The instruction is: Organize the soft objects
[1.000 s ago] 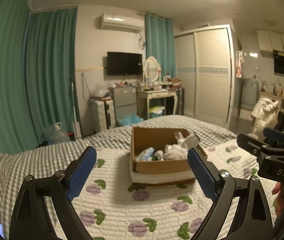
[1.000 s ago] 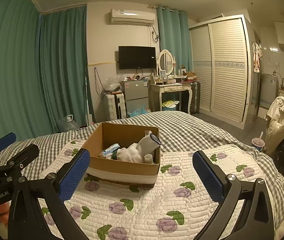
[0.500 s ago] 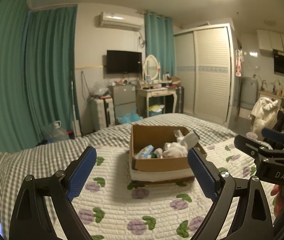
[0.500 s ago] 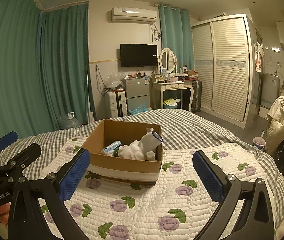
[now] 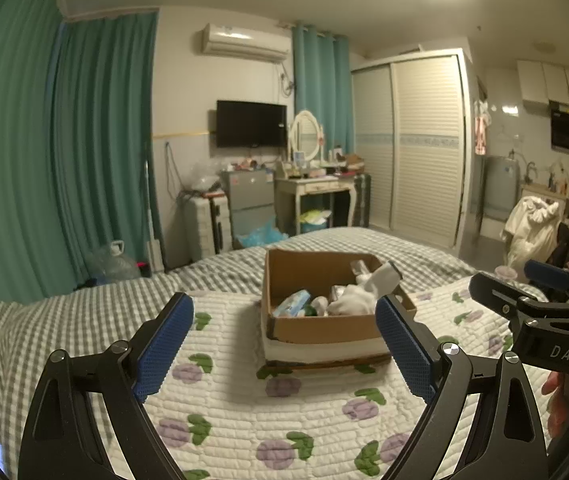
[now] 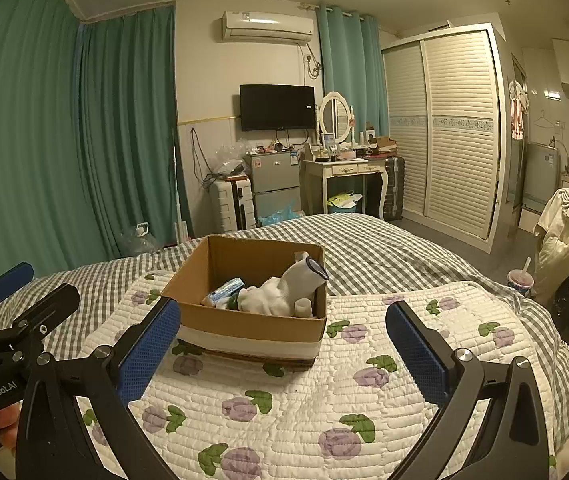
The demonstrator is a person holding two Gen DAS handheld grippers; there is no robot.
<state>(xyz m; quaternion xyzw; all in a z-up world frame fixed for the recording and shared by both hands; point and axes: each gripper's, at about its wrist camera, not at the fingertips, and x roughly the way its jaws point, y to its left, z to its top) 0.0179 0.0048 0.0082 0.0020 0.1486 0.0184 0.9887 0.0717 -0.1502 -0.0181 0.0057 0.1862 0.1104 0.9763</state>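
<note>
We see a cardboard box (image 6: 252, 320) resting on the quilt (image 6: 284, 408) toward the foot end of the bed (image 6: 384, 256). Inside it lie a white sock (image 6: 296, 284), a blue packet (image 6: 226, 290) and white soft items (image 6: 262, 300). Our left gripper (image 5: 284, 340) and right gripper (image 6: 284, 352) both hover above the quilt on the near side of the box, fingers spread wide apart and holding nothing. Teal curtains (image 6: 124, 128) hang behind the bed.
</note>
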